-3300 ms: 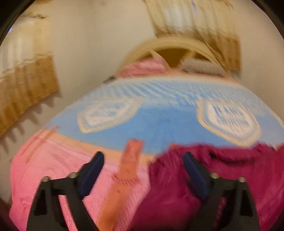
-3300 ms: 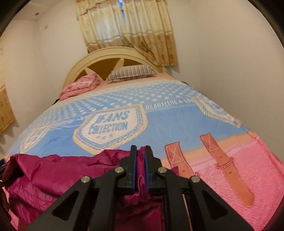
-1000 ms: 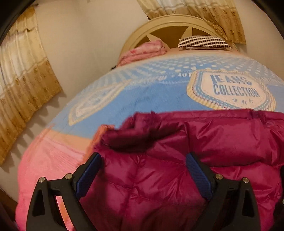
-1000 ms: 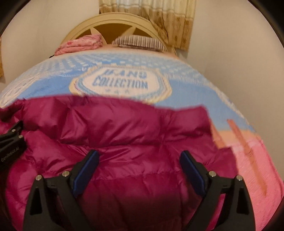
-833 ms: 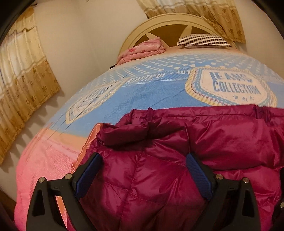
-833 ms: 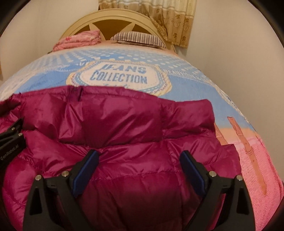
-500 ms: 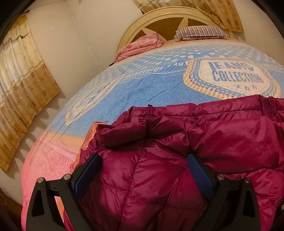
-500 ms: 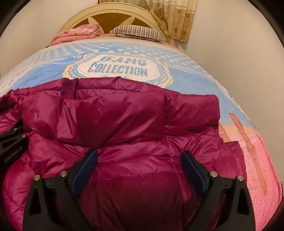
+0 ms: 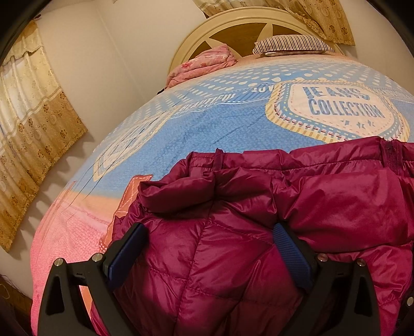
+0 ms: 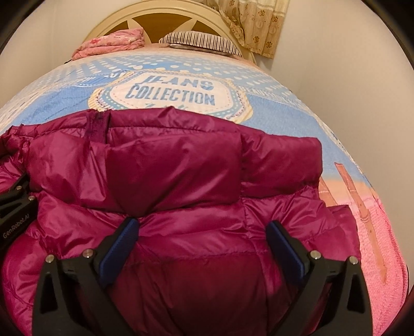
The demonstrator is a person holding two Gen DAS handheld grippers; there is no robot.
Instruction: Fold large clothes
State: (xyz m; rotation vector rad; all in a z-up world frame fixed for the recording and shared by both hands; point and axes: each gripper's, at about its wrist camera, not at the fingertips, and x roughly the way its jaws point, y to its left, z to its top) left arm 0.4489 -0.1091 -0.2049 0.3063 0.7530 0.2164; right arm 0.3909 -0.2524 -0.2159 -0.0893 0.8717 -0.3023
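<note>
- A bedroom: a bed (image 9: 207, 124) under a blue-and-pink cover printed "JEANS COLLECTION", an arched headboard (image 10: 165, 18), a striped pillow (image 9: 292, 45), a folded pink blanket (image 10: 111, 42) and patterned curtains (image 9: 28, 108).
- A magenta quilted puffer jacket (image 10: 181, 168) lies spread across the pink foot end of the bed, its puffy collar or hood toward the headboard.
- The left gripper (image 9: 209, 248) and right gripper (image 10: 201, 240) both stand with jaws spread wide, low over the jacket, pinching nothing.
- The jacket looks light, soft and springy; its shiny shell is probably slippery, and trapped air would likely make folds puff back up.
- A deep pinch on a stitched seam, hem or sleeve cuff should hold better than a bite into a smooth padded panel.
</note>
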